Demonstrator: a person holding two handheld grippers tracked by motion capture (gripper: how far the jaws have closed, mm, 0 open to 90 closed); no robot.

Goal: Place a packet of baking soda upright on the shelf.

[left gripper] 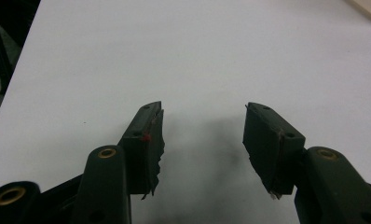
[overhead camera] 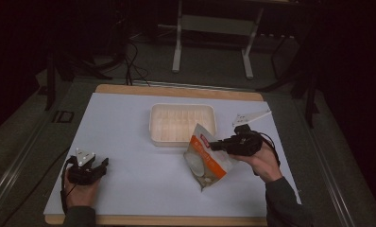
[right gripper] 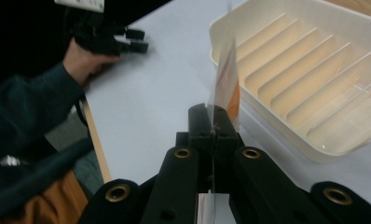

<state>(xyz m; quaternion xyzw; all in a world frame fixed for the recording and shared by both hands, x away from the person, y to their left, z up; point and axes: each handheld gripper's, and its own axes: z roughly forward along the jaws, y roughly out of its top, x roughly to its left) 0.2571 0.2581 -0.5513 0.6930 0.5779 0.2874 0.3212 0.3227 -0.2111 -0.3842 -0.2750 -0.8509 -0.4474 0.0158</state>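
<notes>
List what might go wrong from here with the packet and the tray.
1. The right tool pinches only the thin edge of the packet, whose body hangs below; it may slip or tear.
2. The packet hangs close to the tray, so its lower end could catch the near rim on the way in.
3. The left tool rests open on the mat, too far off to steady either.

Pretty dim room, grey floor all around; white metal frame legs standing up at 12 o'clock.
</notes>
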